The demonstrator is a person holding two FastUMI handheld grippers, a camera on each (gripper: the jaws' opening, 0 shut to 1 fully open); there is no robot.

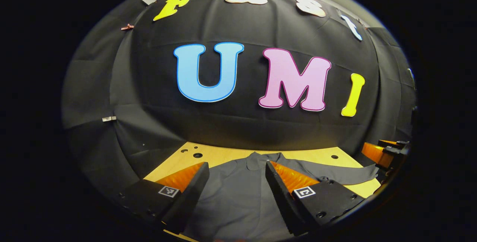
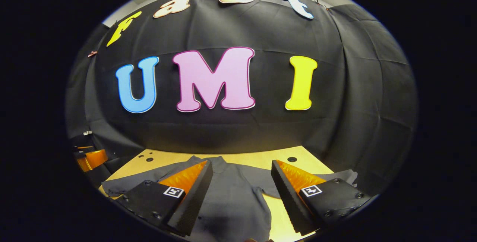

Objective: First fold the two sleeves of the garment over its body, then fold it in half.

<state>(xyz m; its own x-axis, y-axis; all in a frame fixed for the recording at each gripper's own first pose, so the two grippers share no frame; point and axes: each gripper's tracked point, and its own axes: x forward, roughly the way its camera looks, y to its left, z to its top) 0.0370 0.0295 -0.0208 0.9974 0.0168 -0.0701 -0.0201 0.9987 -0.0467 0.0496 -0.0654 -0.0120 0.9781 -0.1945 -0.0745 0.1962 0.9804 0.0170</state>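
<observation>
Sleeves of the dark grey cloth shirt (image 1: 238, 193) are not yet folded; both wide-open, empty tools must be lowered first.

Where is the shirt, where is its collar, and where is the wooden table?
shirt (image 1: 234, 197): left gripper view, on the front of its body.
collar (image 1: 255, 159): left gripper view, at the shirt's far top edge.
table (image 2: 253, 159): right gripper view, on bare wood beyond the shirt.
</observation>
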